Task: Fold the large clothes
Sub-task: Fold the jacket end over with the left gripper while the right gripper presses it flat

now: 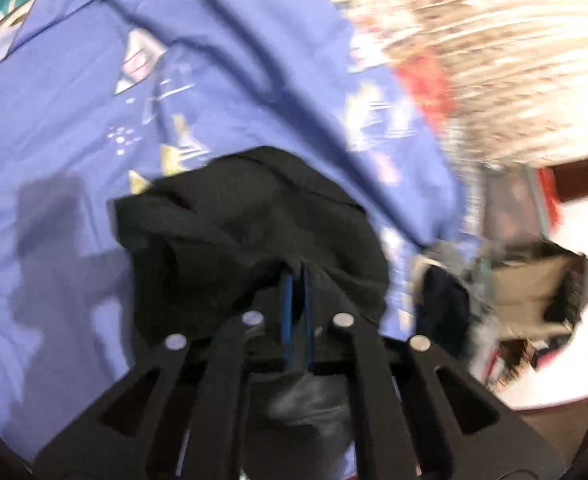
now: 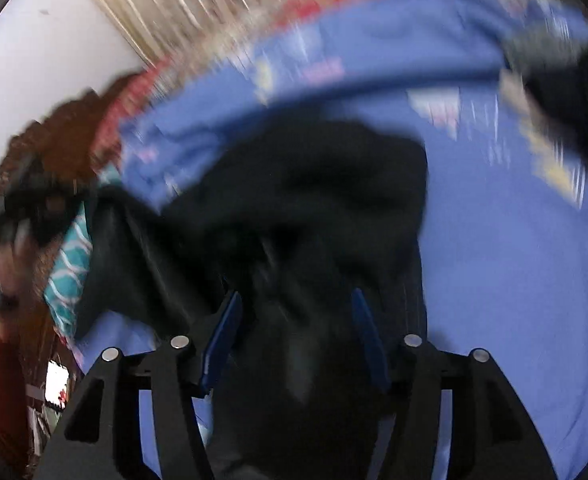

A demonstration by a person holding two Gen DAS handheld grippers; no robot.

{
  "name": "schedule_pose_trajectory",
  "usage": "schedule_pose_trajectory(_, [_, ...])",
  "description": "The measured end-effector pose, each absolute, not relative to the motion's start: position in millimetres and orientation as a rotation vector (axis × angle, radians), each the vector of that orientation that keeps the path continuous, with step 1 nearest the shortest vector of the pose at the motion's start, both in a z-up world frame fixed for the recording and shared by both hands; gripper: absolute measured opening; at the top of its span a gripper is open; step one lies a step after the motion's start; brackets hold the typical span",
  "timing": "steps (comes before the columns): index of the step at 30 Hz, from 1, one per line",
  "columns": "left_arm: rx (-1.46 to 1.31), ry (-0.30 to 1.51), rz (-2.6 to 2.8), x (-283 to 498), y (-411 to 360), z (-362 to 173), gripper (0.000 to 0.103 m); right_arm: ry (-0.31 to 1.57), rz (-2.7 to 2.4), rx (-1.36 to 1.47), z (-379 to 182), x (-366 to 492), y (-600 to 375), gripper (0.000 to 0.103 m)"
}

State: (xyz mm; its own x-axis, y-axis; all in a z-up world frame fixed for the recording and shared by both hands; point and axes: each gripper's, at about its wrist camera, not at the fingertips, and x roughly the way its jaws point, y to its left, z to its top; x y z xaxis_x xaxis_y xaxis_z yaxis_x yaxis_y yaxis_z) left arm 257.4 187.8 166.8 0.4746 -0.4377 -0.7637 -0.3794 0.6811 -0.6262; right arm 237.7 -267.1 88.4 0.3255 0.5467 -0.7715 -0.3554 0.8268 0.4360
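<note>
Left wrist view: the left gripper points down at a bed covered by a blue printed bedsheet. Its two blue pads are pressed nearly together, and a fold of a black garment is pinched between them. The cloth bunches into a dark mound just ahead of the fingertips and rests on the sheet, with more of it hanging below the jaws. The sheet carries pale printed shapes and lies in long ridges. A shadow falls on it to the left of the garment. To the upper right a blurred striped curtain shows, and lower right a white floor with cluttered items too smeared to name.

Right wrist view: the right gripper has its blue pads spread well apart. The black garment lies between and over them, draped down through the gap. The picture is heavily blurred, so the pads seem not to press the cloth, though that is hard to be sure of. The garment spreads from the jaws up and left across the blue printed bedsheet. At the left edge a teal patterned cloth hangs by the bed's side, with a brown textured mass above it. The striped curtain fills the top.
</note>
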Motion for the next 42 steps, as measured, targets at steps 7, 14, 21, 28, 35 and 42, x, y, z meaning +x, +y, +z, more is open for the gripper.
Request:
schedule_pose_trajectory(7, [-0.897, 1.128, -0.102, 212, 203, 141, 0.004, 1.014, 0.935, 0.517, 139, 246, -287, 0.024])
schedule_pose_trajectory(14, [-0.573, 1.028, 0.015, 182, 187, 168, 0.004, 0.548, 0.582, 0.547, 256, 350, -267, 0.029])
schedule_pose_trajectory(21, [-0.221, 0.634, 0.079, 133, 140, 194, 0.088, 0.687, 0.523, 0.361, 192, 335, -240, 0.066])
schedule_pose_trajectory(28, [-0.147, 0.543, 0.148, 108, 143, 191, 0.096, 0.758, 0.565, 0.279, 119, 249, -259, 0.067])
schedule_pose_trajectory(35, [-0.158, 0.588, 0.154, 90, 165, 190, 0.096, 0.881, 0.583, 0.371, 87, 235, -269, 0.067])
schedule_pose_trajectory(42, [-0.137, 0.813, 0.104, 93, 153, 129, 0.089, 0.961, 0.658, 0.528, 77, 252, -253, 0.069])
